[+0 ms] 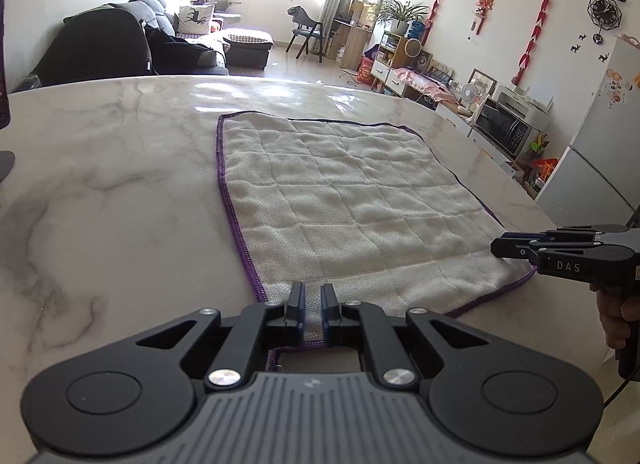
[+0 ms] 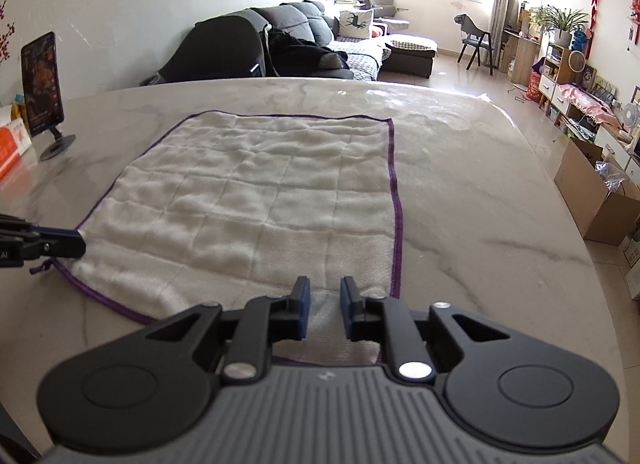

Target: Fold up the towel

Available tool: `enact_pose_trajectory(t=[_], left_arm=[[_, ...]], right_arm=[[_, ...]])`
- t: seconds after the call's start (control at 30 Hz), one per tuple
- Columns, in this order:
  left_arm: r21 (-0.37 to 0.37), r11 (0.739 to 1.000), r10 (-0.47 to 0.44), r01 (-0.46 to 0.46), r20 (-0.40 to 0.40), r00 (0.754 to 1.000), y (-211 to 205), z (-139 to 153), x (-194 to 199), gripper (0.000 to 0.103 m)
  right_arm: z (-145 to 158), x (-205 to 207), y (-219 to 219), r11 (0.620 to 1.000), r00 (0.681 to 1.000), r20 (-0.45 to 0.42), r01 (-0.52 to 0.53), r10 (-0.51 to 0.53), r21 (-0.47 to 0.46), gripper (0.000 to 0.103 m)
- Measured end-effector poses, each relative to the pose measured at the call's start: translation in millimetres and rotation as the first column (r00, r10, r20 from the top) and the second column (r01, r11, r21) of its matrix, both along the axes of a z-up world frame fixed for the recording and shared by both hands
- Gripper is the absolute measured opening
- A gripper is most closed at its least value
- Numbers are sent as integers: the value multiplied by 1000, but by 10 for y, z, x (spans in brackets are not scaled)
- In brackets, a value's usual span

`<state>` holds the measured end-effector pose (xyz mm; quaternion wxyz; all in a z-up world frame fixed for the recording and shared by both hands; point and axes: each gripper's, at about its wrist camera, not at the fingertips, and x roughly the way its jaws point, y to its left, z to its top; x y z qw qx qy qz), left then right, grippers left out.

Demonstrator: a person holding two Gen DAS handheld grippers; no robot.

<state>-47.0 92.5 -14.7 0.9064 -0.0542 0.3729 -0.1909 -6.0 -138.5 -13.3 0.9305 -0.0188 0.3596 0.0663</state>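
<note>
A bright living room lies behind the marble counter (image 1: 100, 168). My left tool (image 1: 311, 296) is nearly closed, pinching the near-left corner of the white towel (image 1: 352, 200). My right tool (image 2: 325, 292) sits over the near-right corner, cloth between its slightly parted pads. The towel lies spread flat, purple edging all round

Marble table (image 2: 460, 192) under flat white towel (image 2: 256, 192), phone stand (image 2: 56, 144).

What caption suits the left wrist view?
Left gripper pinching the near edge of a white, purple-hemmed towel spread on a marble table.
</note>
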Motion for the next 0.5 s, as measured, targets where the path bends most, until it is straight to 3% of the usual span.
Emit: enact_pose_trajectory(t=[0.2,0.4,0.47,0.5], left_arm=[[-77,996,43,-44,-23,999,187,-17,-60,8],[-85,995,54,-57,-31,998,248,10,-127,8],[-78,996,49,-51,-34,998,244,39,-157,13],[-72,996,45,-47,-32,998,241,56,-177,23]], right_arm=[[-5,-79,-131,999,999,3,41,-41,13,15],[6,-114,-153,999,999,-3,49,-49,13,15],[21,-122,-173,998,998,-9,54,-54,30,18],[36,-132,-188,998,998,-9,58,-58,36,20]])
